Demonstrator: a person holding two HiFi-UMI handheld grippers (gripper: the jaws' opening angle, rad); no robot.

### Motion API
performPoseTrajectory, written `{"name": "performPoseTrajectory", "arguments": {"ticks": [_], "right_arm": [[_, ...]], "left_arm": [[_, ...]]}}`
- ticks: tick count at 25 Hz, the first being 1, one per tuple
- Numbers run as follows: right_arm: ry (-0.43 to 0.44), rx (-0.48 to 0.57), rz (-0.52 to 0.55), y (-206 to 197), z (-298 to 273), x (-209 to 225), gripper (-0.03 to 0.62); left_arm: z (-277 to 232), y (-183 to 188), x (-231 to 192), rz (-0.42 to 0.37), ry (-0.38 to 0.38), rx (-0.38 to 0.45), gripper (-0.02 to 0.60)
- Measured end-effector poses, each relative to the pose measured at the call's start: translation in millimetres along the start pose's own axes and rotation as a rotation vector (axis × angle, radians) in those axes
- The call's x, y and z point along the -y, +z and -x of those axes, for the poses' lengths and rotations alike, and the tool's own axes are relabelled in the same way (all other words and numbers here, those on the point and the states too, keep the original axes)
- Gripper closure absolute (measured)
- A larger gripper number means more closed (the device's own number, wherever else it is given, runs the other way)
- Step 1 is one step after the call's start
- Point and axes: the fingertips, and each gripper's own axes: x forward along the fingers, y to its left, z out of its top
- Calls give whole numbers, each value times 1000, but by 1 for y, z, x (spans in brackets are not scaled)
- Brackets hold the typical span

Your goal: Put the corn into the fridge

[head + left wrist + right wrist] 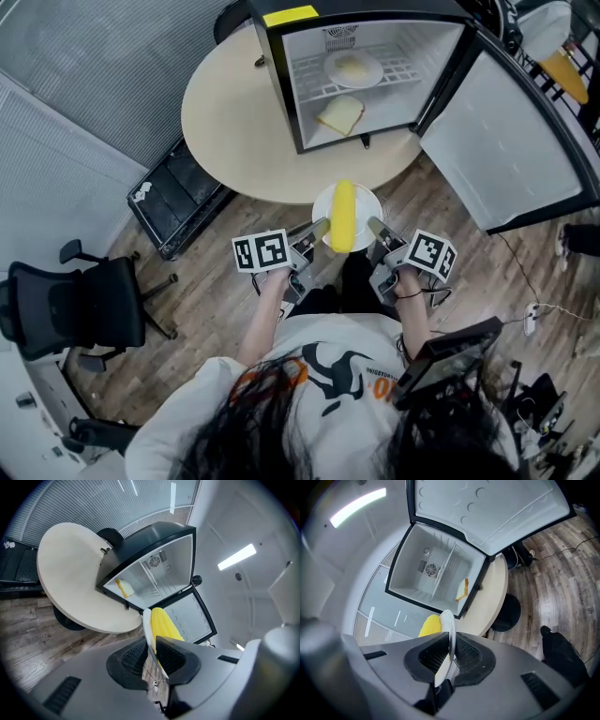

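— What does the corn (344,217) look like?
— A smooth, pale-yellow cob, blunt at both ends. It lies lengthwise across a small, round, glossy white plate (322,203) with a thin rim.

— And where is that plate?
— It is carried by its two sides, by the near edge of the round beige table (234,122), with the wood-plank floor (216,281) below. The fridge (277,80) stands on the table beyond it. It is a black box with a white inside, and its door (511,150) is swung wide. A wire shelf (398,70) holds another plate (353,67), and a slice of bread (340,114) lies on the bottom.

— How are the grippers set?
— The left gripper (319,230) is clamped on the plate's left rim between ribbed black pads. The right gripper (377,228) pinches the right rim the same way. Both reach forward from the person (319,375), tipped slightly down and angled in toward each other, with the marker cubes facing up.
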Motion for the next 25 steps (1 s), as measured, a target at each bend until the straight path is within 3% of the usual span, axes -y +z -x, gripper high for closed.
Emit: {"name": "performPoseTrajectory", "arguments": {"ticks": [10, 25], "right_arm": [[-18, 3, 26, 35, -20, 10, 565], [-113, 62, 75, 123, -51, 52, 559]], "left_arm": [[-34, 22, -9, 0, 4, -6, 522], [-134, 61, -32, -31, 9, -82, 522]]}}
